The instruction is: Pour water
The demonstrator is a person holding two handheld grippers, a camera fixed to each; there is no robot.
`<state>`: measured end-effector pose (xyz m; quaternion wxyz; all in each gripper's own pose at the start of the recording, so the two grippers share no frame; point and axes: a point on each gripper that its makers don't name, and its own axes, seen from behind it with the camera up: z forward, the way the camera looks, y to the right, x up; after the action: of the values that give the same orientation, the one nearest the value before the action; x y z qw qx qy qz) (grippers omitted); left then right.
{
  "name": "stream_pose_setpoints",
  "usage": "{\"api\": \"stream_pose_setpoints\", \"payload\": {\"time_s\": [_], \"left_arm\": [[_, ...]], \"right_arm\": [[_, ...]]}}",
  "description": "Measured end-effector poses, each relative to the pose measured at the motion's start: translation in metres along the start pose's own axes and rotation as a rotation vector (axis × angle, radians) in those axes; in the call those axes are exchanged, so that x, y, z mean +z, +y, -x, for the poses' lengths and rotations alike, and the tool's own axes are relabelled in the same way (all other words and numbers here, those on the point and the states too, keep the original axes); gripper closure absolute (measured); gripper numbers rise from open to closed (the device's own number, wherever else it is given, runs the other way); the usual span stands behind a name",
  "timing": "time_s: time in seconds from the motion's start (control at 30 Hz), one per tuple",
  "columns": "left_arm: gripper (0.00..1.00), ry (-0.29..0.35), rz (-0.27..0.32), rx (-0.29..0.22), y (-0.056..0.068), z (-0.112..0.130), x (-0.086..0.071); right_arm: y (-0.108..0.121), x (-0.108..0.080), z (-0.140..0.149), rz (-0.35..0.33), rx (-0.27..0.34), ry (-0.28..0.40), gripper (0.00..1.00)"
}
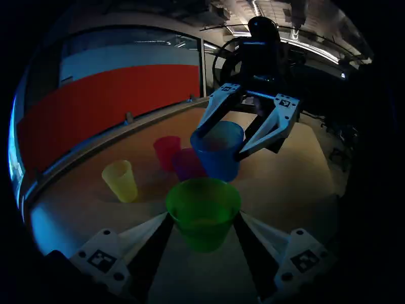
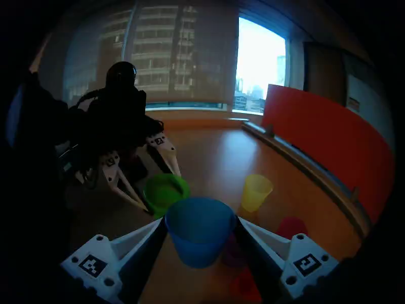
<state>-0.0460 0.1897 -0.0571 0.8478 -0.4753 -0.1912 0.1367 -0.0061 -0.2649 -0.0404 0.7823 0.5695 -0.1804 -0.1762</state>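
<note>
Taking in, at far left of the left gripper view, a red wall panel [image 1: 101, 101] behind a pale wooden tabletop [image 1: 288, 177]. Catching, at lower left, a yellow translucent plastic cup [image 1: 120, 180] standing upright and apart from the others, then a pink plastic cup [image 1: 167, 151] and a purple plastic cup [image 1: 186, 163] close together toward centre. Clamping, at bottom centre, both fingers of the left gripper [image 1: 204, 215] on a green translucent plastic cup [image 1: 204, 223], held upright. Clasping, just above it in the frame, both fingers of the right gripper [image 1: 218, 143] on a blue translucent plastic cup [image 1: 217, 159]. Not telling whether water is lying in either cup.

Looking the other way in the right gripper view: showing the left gripper and green cup at centre left, the blue cup at bottom centre between the near fingers, the yellow cup just right of centre, the pink one farther right, and bright windows [image 2: 258, 66] glowing across the top.
</note>
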Motion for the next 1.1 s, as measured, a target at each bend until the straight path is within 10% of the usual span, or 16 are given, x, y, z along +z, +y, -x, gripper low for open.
{"api": "stream_pose_setpoints", "payload": {"time_s": [1.1], "left_arm": [[0.18,-0.106,0.018,0.001,-0.003,0.027,0.012]], "right_arm": [[-0.024,0.015,0.048,-0.077,-0.024,-0.061,0.07]]}}
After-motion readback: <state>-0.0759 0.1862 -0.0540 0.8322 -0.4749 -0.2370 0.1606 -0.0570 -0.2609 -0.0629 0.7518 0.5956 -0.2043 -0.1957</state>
